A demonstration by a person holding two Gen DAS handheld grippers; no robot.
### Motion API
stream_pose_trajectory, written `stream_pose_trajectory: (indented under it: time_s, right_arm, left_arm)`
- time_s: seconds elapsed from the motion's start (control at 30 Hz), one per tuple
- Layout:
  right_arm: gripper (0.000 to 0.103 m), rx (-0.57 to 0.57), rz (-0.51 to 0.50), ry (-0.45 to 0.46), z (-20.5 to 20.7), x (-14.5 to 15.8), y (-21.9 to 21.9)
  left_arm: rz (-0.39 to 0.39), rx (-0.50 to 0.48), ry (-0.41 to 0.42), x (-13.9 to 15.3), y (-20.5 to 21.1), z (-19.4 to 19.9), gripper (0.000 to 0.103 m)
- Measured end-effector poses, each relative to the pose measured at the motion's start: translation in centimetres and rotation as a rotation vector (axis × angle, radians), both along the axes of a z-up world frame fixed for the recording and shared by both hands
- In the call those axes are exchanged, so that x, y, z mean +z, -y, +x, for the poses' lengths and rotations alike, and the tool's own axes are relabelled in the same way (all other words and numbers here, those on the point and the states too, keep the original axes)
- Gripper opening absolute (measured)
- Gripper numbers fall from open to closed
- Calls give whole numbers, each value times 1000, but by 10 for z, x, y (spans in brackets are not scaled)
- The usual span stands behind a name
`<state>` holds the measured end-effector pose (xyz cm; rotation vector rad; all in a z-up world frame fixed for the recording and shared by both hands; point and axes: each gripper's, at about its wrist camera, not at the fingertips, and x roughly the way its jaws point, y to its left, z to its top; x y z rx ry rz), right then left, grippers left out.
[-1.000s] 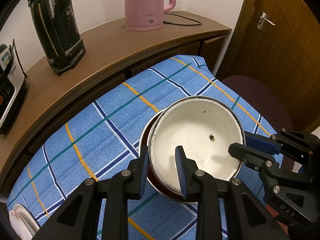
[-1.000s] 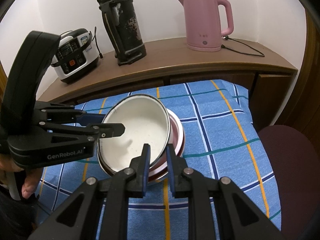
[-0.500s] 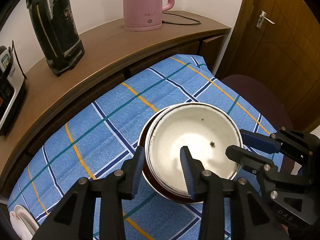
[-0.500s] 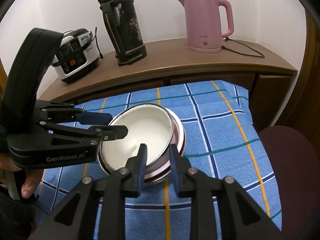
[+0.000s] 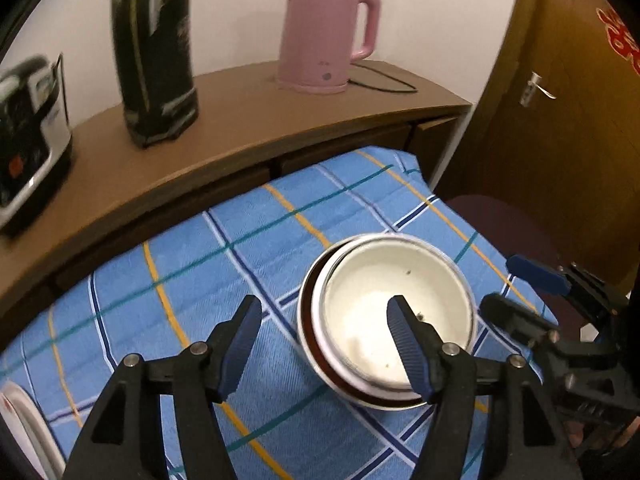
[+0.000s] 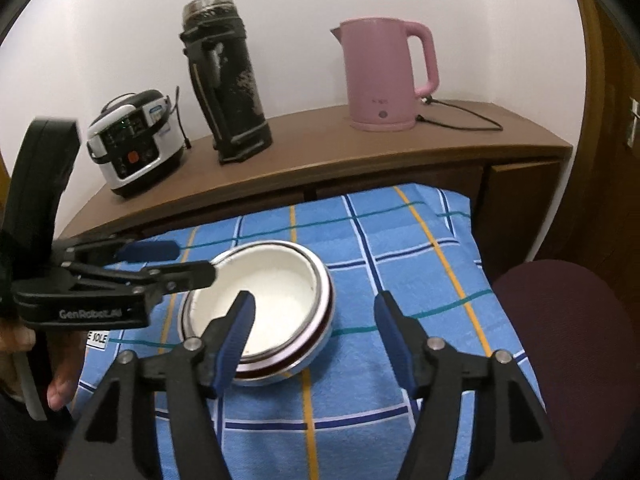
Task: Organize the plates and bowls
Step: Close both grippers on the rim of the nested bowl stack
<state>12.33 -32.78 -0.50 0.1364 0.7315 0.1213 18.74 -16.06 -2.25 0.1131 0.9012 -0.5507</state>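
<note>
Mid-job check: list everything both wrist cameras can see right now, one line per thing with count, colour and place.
bowl: one, white inside, nested in the dish below, mid-cloth
outer dish: one, white with dark red band, under the bowl
cloth: one, blue check, covering the table
kettle: one, pink, counter right
flask: one, black, counter middle
cooker: one, white and black, counter left
chair seat: one, maroon, right of table
door: one, brown wood, far right
white item: one, cut off at cloth's left edge
left gripper: fingers opening, straddling the bowl's rim without touching
right gripper: fingers opening, nothing gripped
hand: one, holding left gripper
</note>
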Motion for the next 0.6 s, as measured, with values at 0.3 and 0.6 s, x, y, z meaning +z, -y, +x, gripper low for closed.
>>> stream_pose_trajectory:
  time_s: [0.3, 0.6]
  right_arm:
    - [62, -28, 86, -30, 9, -23, 11]
    - [41, 13, 183, -70, 16, -42, 6]
  left_arm:
    - [-135, 39, -65, -17, -11, 4, 67]
    - [-169, 55, -107, -34, -6, 0, 67]
